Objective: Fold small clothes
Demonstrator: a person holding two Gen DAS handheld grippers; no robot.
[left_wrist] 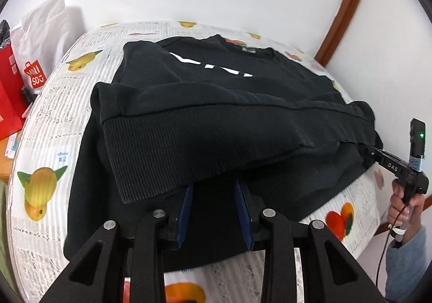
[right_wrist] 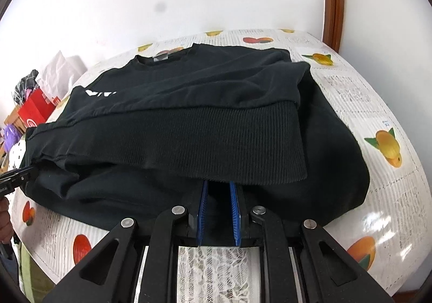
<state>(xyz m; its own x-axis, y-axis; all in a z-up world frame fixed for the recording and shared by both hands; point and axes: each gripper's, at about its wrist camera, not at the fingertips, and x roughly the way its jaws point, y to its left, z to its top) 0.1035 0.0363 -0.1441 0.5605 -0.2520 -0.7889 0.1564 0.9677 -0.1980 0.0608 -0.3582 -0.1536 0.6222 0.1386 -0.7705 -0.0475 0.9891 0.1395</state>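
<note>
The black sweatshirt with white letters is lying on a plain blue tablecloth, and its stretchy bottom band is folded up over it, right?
Not quite. The tablecloth is not plain blue: it is white with grey newspaper-style print and pictures of fruit, as both wrist views show. The rest holds: the black sweatshirt with white letters lies on it, and its ribbed bottom band is folded up over it.

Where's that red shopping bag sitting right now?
The red bag stands off the table's left edge in the left wrist view, beside a white bag and well clear of the black sweatshirt.
</note>
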